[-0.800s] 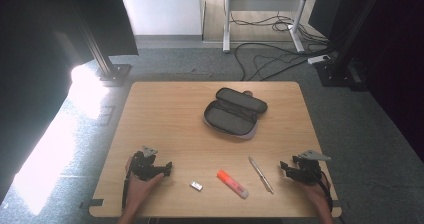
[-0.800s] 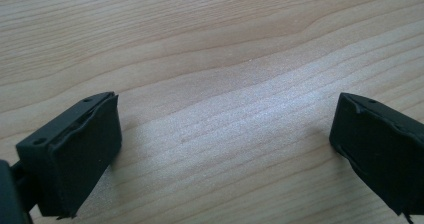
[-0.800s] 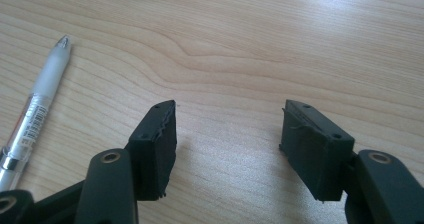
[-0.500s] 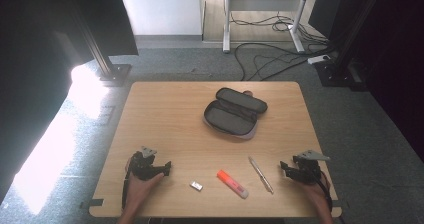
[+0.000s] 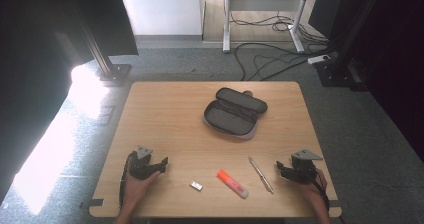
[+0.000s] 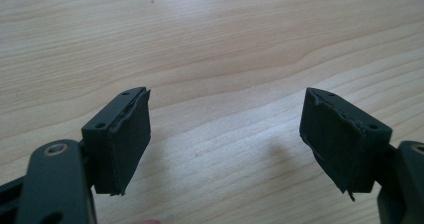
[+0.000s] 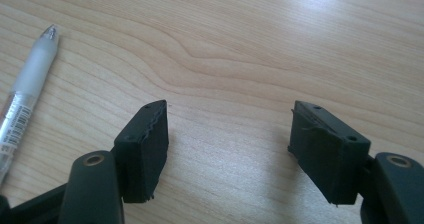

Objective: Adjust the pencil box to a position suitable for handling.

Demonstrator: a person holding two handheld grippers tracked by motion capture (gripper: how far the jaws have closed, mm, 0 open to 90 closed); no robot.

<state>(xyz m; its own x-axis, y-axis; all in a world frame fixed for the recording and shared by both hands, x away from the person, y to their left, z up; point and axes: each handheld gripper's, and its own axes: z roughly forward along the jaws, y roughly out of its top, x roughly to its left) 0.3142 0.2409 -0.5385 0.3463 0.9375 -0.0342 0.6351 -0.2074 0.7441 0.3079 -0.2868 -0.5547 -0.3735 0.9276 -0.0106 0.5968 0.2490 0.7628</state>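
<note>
Both tongs rest wide open and empty near the table's front corners, left tongs (image 5: 159,164) and right tongs (image 5: 281,169), seemingly poised to start. The pen (image 5: 261,174) lies just beside the right tongs along the front edge, handy for the open pencil case (image 5: 234,113) at the table's middle

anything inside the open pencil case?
The pencil case lies unzipped and spread open. Its dark grey lining shows in both halves, with no items visible on it. Whatever sits in the folds, in any inner pocket or underneath the case is hidden from the high view.

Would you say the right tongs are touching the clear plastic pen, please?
Apart. The right gripper view shows bare wood between the right tongs and the clear plastic pen.
</note>
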